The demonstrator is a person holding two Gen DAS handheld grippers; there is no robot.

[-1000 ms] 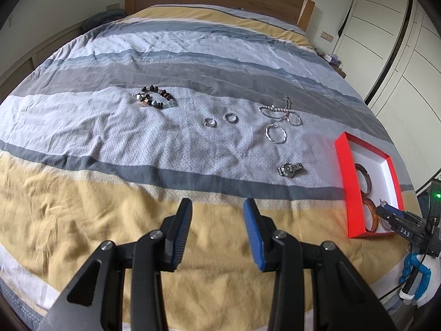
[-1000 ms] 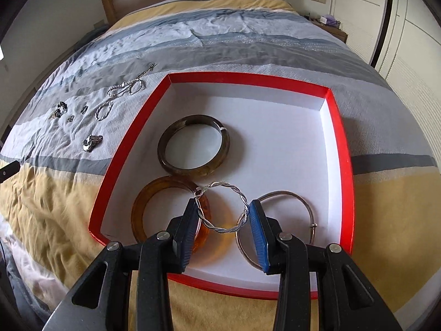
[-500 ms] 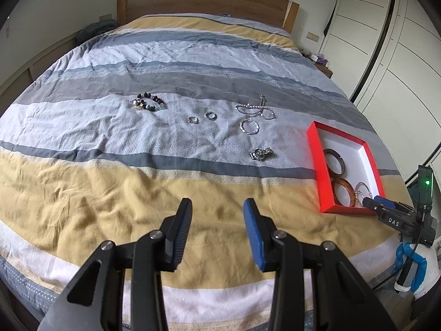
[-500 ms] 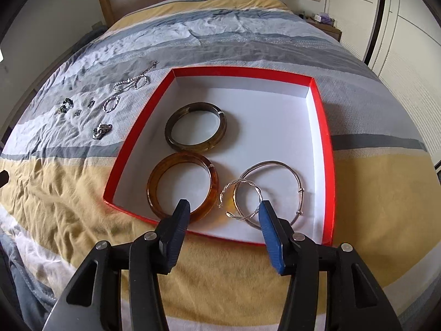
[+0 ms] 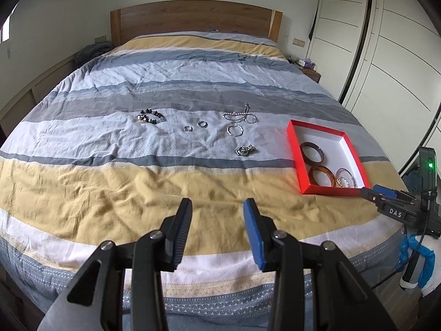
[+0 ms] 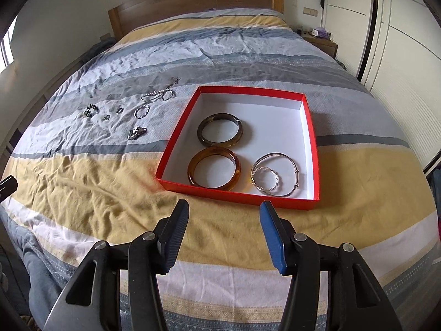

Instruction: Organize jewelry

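A red box (image 6: 176,140) (image 5: 293,149) lies on the bed. It holds a dark bangle (image 6: 220,133), an amber bangle (image 6: 214,172), a thin silver bangle (image 6: 286,162) and a twisted silver bracelet (image 6: 266,179). My right gripper (image 6: 224,218) is open and empty, just short of the box's near edge; it also shows in the left wrist view (image 5: 381,193). My left gripper (image 5: 217,215) is open and empty over the yellow stripe. Loose on the bed lie a bead bracelet (image 5: 150,117), two rings (image 5: 195,126), a chain (image 5: 239,115), a twisted bracelet (image 5: 234,130) and a silver piece (image 5: 244,150).
The striped duvet (image 5: 137,182) covers a wide bed with a wooden headboard (image 5: 193,19). White wardrobe doors (image 5: 386,55) stand to the right, a nightstand (image 6: 319,41) at the far right corner. The bed's near edge drops off below both grippers.
My right gripper let go of the twisted silver bracelet in the box, opened wider and pulled back out of the box. My left gripper also drew back from the bed.
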